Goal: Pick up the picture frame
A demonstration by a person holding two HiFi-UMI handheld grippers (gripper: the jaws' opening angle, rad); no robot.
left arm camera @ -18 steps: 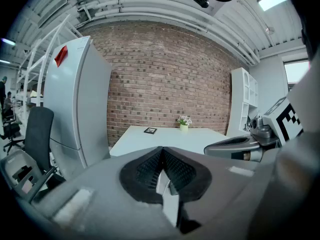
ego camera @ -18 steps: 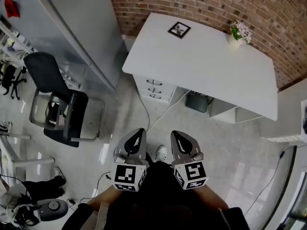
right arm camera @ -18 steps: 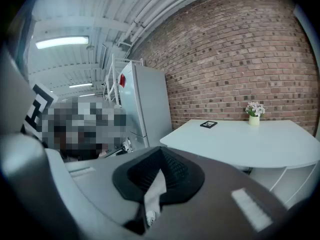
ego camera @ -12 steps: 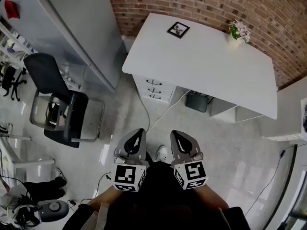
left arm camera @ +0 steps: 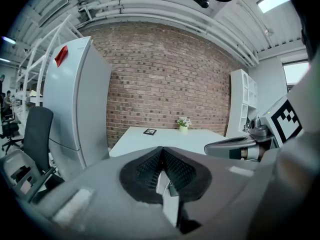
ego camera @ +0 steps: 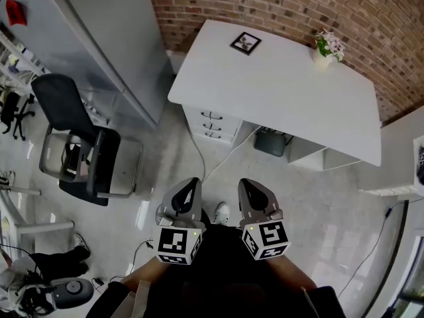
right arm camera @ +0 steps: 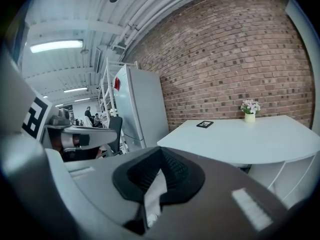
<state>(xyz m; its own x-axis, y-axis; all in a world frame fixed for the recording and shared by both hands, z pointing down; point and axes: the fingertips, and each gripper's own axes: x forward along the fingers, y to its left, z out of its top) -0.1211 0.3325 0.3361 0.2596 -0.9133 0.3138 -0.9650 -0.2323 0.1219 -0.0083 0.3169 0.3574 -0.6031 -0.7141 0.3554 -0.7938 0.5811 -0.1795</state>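
Closest to the person, the left gripper (ego camera: pixel 188 185) and the right gripper (ego camera: pixel 249 185) are held side by side at waist height, tilted a little downward and aimed toward the desk (ego camera: pixel 285 105). Each one is clenched, its dark ribbed pads (left arm camera: pixel 150 168) pressed together with nothing between them. A white shoe (ego camera: pixel 222 212) shows on the pale floor (ego camera: pixel 318 211) between the two tools. Further out to the left stands a black office chair (ego camera: pixel 73 134), and behind it a tall grey cabinet (ego camera: pixel 99 38). The white desk lies ahead, well apart from both grippers, with a drawer unit (ego camera: pixel 213 124) under its near left corner and a dark box (ego camera: pixel 271 141) on the floor beneath it. The picture frame (ego camera: pixel 246 42), black-edged, rests on the desktop close to the far left corner. A small pot of flowers (ego camera: pixel 329 46) stands along the far edge, well to the right of the frame. Behind the desk runs a brick wall (ego camera: pixel 298 5).
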